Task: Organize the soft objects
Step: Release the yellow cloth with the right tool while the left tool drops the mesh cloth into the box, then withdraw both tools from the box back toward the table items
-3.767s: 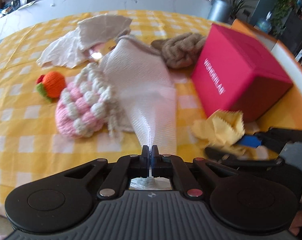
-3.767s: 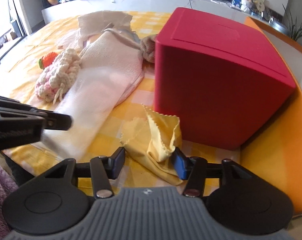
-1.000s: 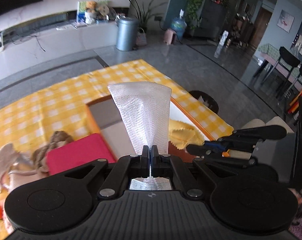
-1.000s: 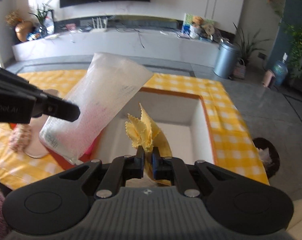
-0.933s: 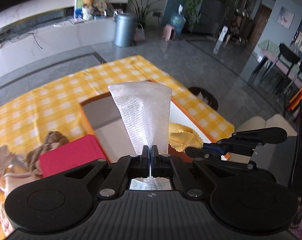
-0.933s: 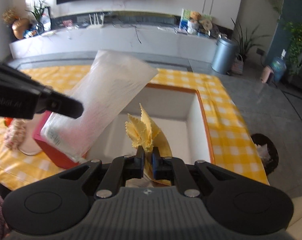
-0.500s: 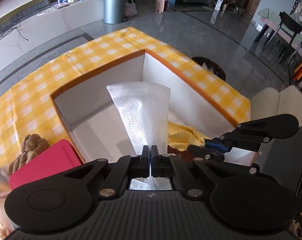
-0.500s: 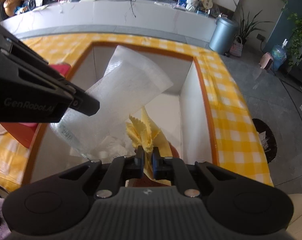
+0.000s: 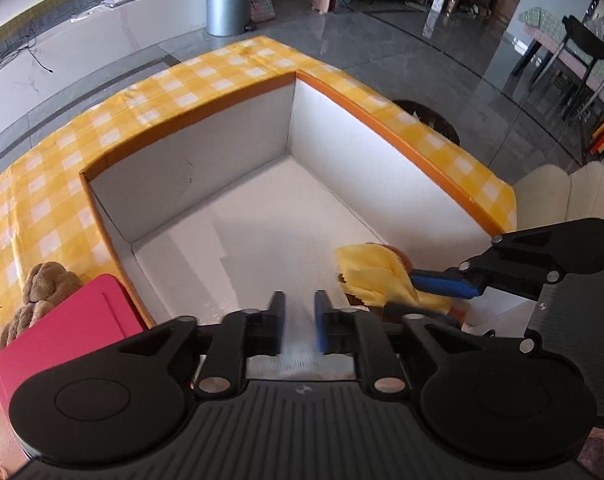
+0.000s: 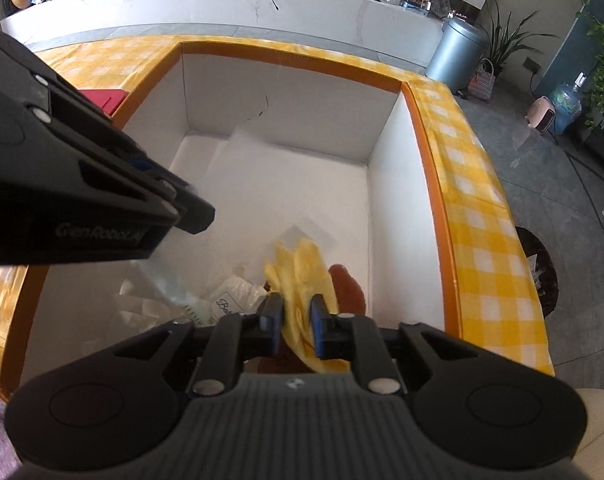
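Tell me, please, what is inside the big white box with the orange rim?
Inside the white box lie a yellow cloth, a white mesh cloth, white labelled packets and a reddish-brown thing, partly covered by the yellow cloth. The grippers hide the near floor.

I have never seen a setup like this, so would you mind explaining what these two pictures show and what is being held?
A person holds two handheld grippers, each carrying a fisheye camera that looks along its fingers, so each picture is one gripper's own view. Both hang over a white box with an orange rim sunk into a yellow checked tablecloth. The left gripper has just been opening, and the white mesh cloth lies loose between its parted jaws. The right gripper has also just been opening, with the yellow cloth between its jaws, slipping into the box. A pink box and a brown knitted item remain outside.
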Tool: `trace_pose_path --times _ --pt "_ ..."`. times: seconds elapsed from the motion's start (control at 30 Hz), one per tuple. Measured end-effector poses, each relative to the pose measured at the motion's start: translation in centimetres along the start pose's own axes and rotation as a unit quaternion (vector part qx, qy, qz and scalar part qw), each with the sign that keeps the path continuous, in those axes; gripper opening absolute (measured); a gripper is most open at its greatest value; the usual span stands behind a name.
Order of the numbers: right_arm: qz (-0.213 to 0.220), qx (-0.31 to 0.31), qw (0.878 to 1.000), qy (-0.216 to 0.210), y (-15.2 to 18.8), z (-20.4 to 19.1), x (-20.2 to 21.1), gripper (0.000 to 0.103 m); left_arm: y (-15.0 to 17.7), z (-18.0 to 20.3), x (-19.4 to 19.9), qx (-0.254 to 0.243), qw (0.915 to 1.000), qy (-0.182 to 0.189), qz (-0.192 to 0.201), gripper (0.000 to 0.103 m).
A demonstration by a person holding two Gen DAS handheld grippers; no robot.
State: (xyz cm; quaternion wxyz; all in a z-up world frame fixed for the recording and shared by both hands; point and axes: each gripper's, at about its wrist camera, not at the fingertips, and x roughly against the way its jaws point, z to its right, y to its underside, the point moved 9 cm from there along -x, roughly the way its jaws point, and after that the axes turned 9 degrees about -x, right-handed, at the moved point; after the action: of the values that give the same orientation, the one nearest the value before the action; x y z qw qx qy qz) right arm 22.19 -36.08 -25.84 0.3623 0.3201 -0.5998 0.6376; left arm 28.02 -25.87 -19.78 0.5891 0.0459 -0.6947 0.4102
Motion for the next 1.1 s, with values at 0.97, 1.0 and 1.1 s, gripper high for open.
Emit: trace_pose_path --times 0.97,1.0,1.1 --pt "0.121 -0.076 0.989 -0.023 2.5 -5.8 11.3 0.071 8.8 -1.5 17.3 0.064 0.9829 -0.093 0.146 0.051" --pt "0.126 -0.081 0.988 -0.03 2.6 -6.6 11.7 0.071 9.6 -1.9 17.7 0.074 0.982 -0.097 0.144 0.051" --pt "0.139 -0.09 0.985 -0.055 3.0 -8.9 12.7 0.071 12.3 -3.5 18.8 0.112 0.9774 -0.113 0.14 0.051"
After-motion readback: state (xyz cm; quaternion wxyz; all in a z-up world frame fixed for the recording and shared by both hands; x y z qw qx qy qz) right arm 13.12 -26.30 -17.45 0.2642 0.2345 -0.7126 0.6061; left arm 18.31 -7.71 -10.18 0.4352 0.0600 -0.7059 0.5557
